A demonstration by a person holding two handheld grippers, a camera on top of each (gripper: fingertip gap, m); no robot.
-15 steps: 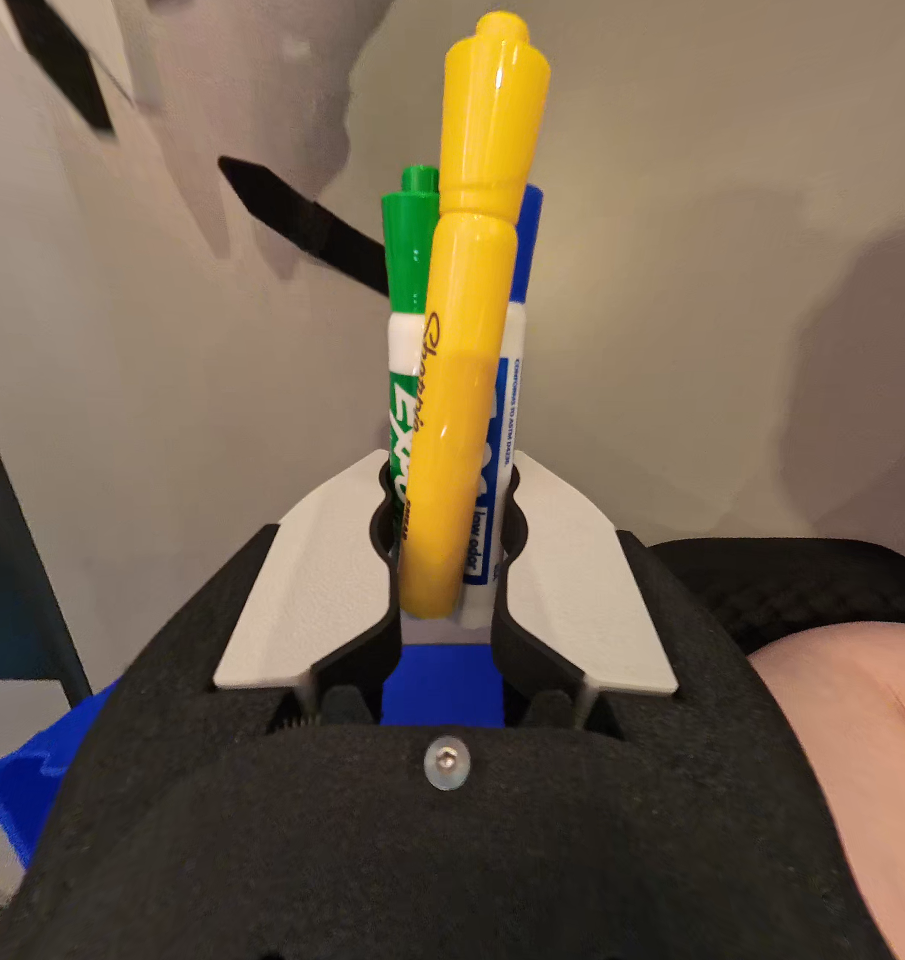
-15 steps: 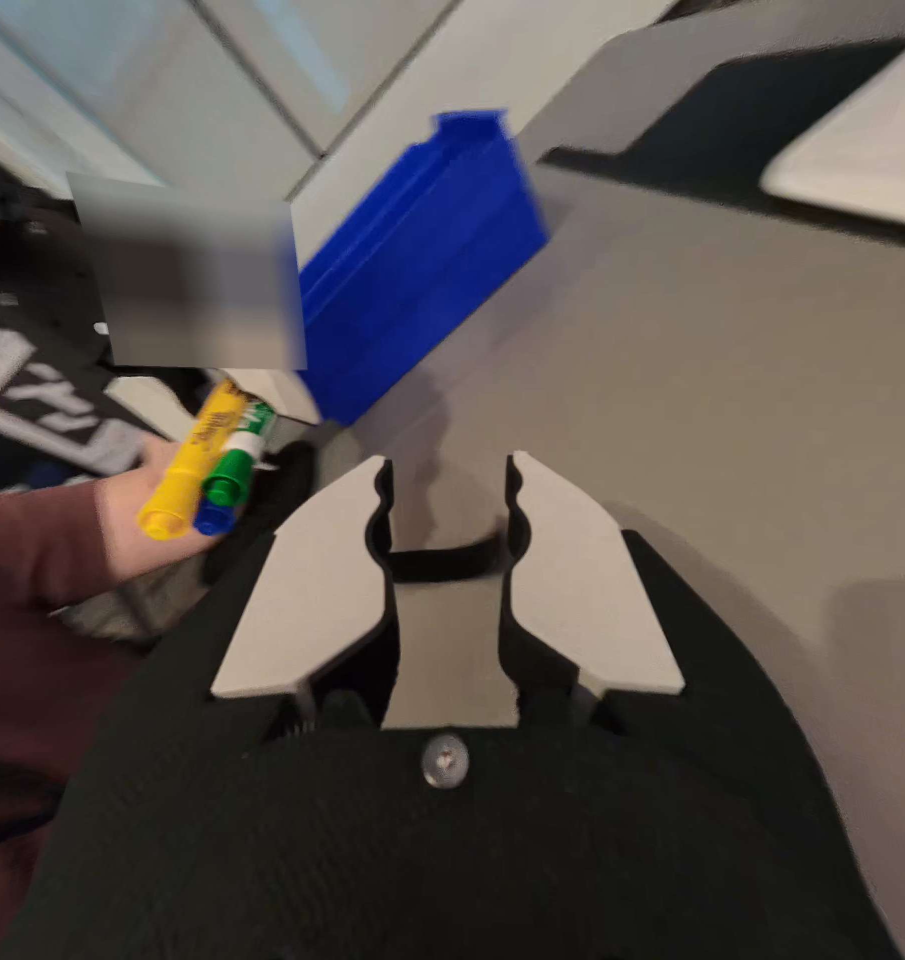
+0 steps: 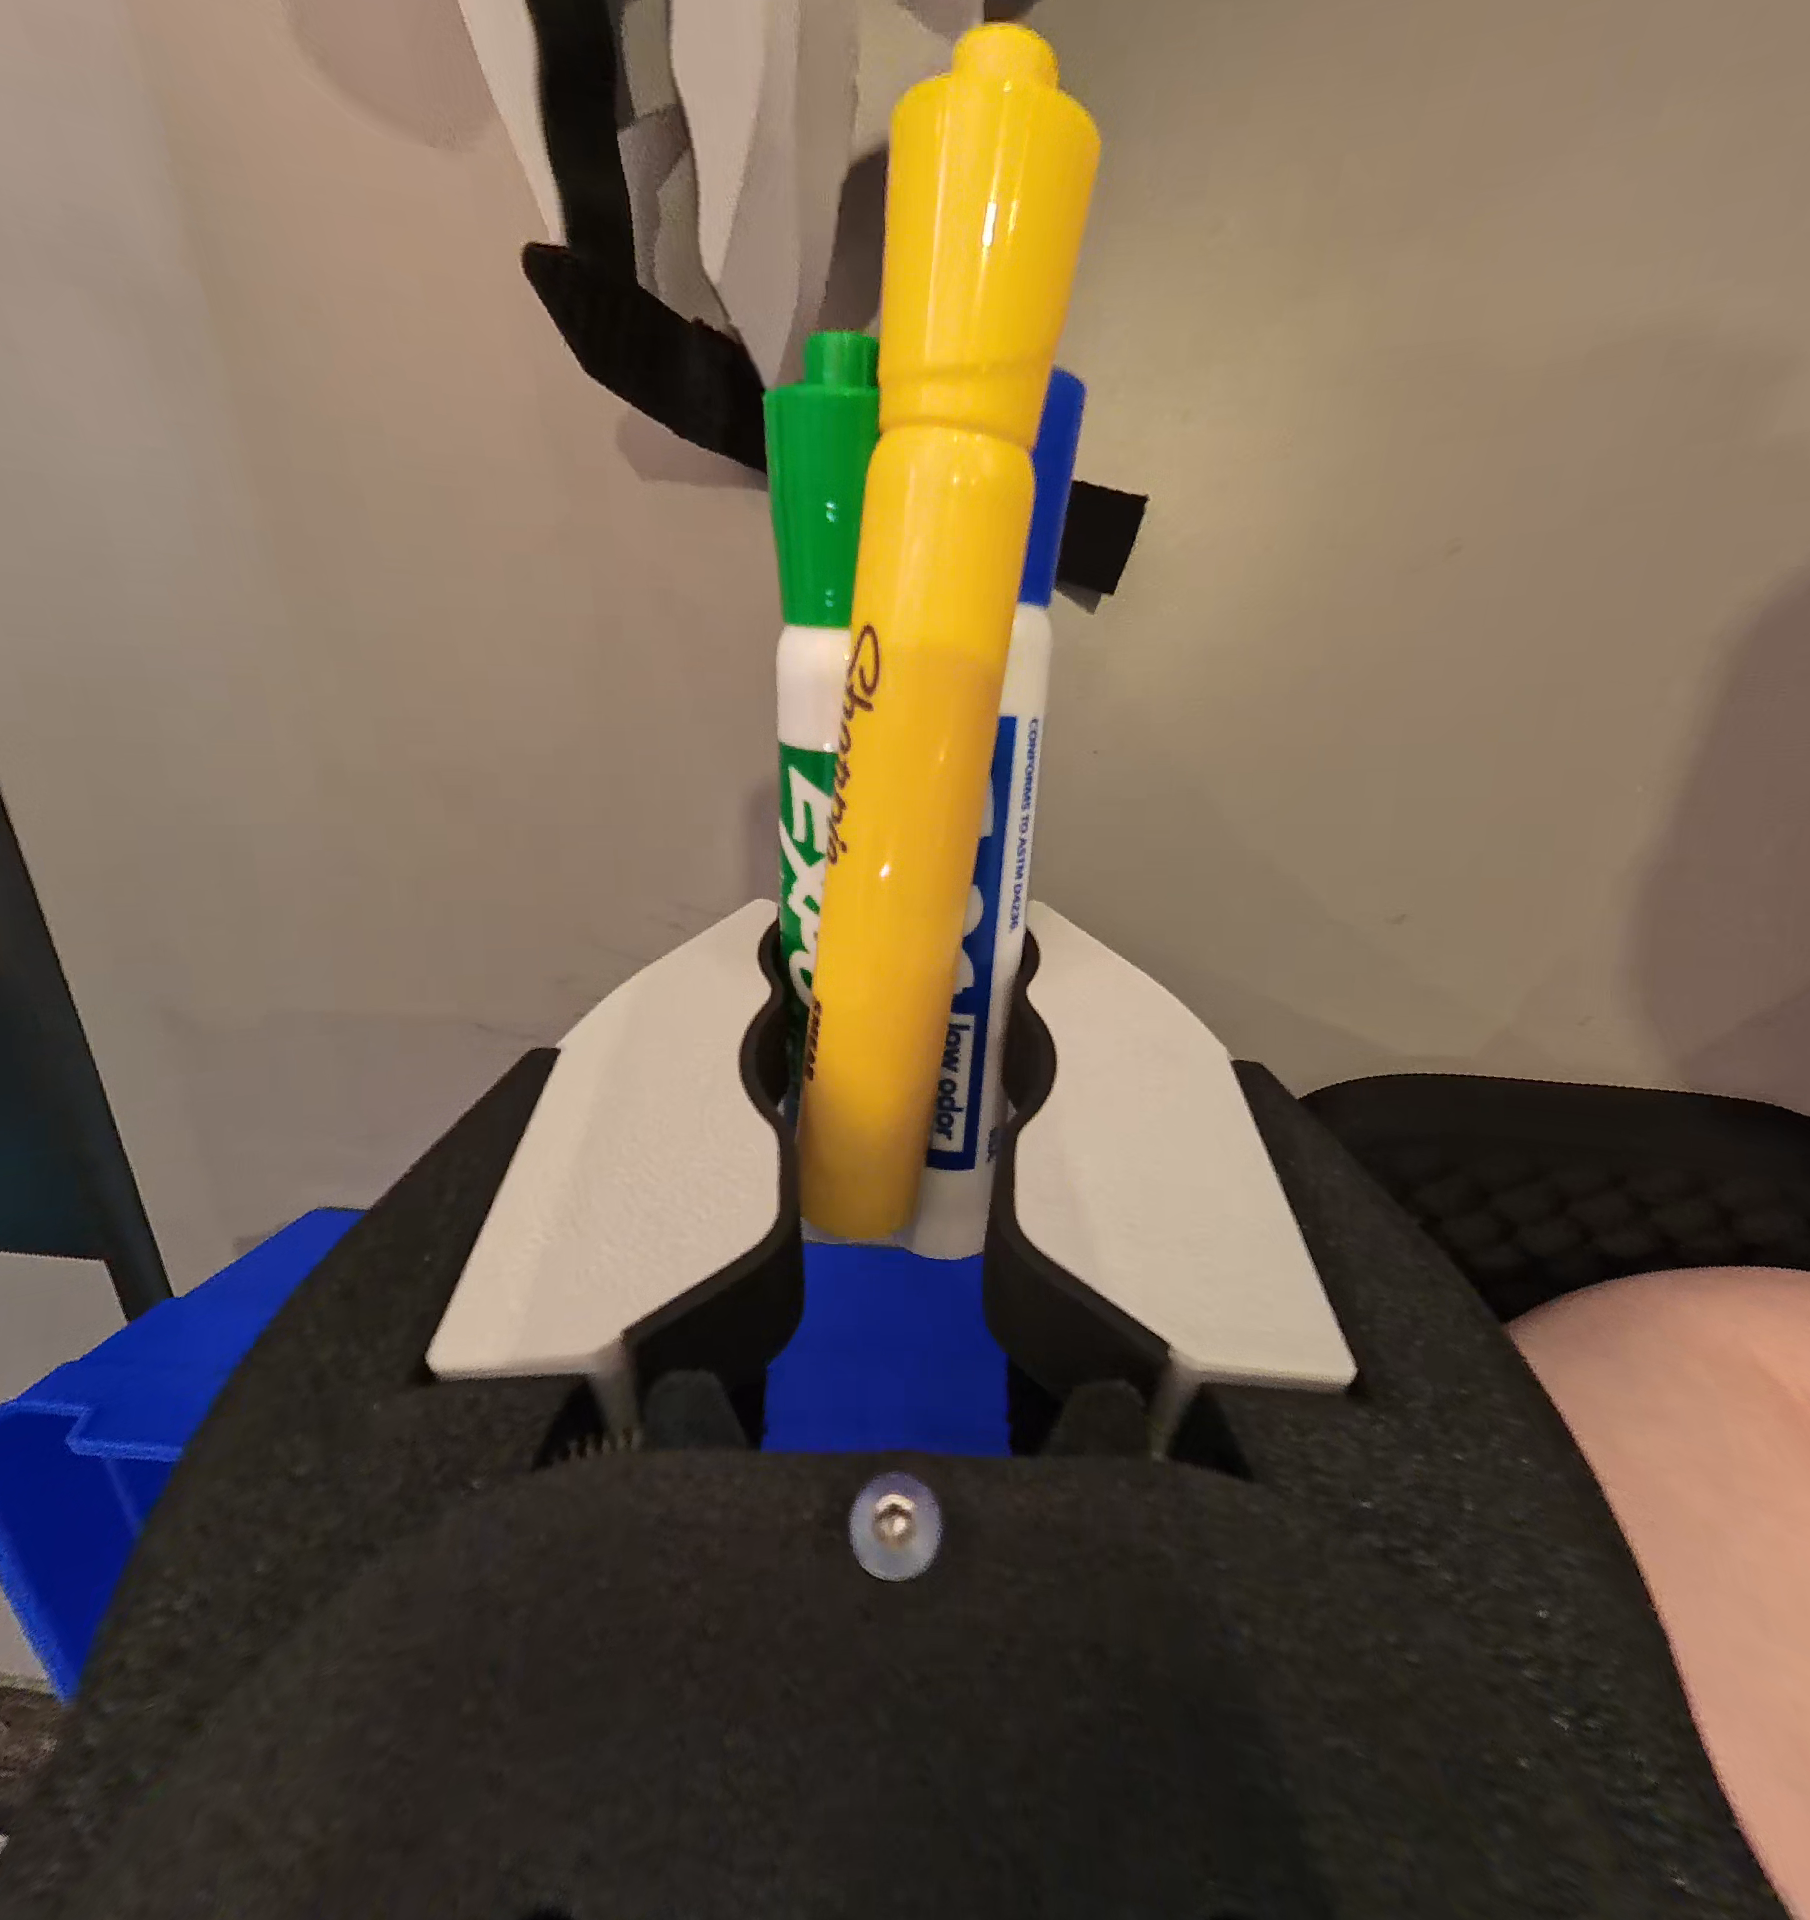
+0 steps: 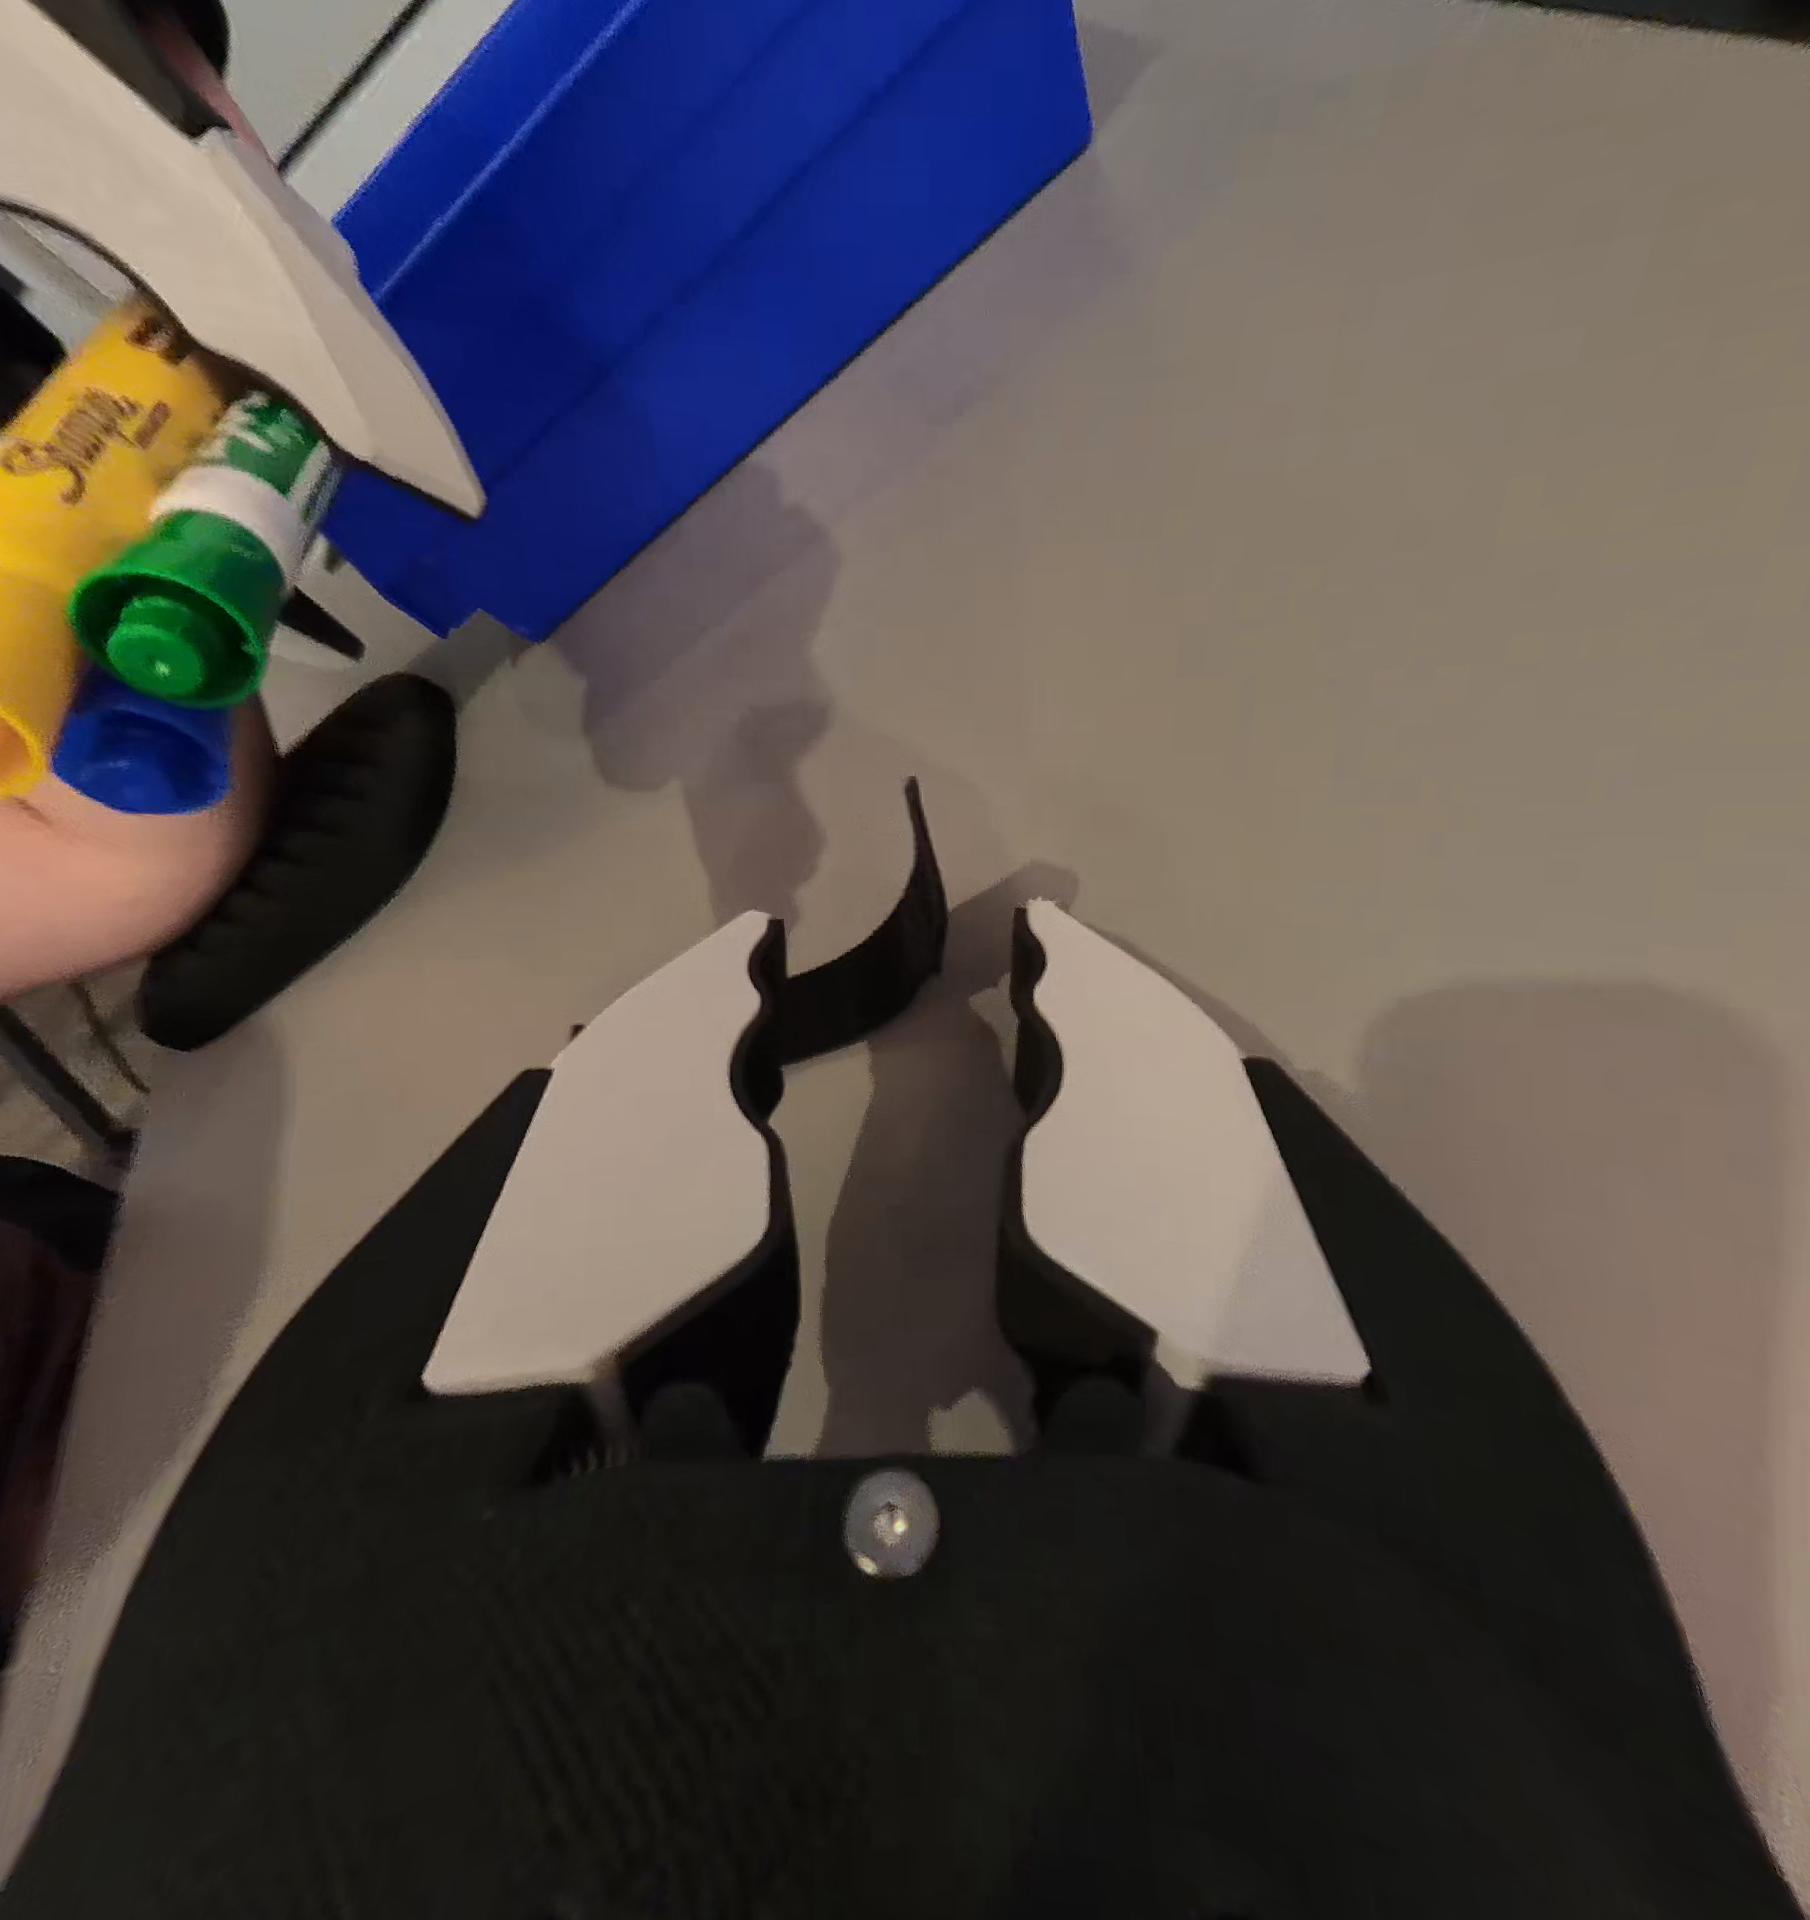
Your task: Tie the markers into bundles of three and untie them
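Note:
My left gripper is shut on three markers held side by side, caps pointing away: a yellow marker, a green marker and a blue marker. The right wrist view shows them at the left: yellow, green, blue. A black strap curls up off the grey table between the jaws of my open right gripper and touches the left pad. In the left wrist view the strap passes behind the markers.
A blue bin stands on the table behind the markers, and it shows under the left gripper. A black padded rest lies at the table's left edge. A person's arm is beside the left gripper.
My right gripper has dropped toward the table and closer to the markers; the strap now curls up between its jaws. My left gripper keeps its hold on the three markers.

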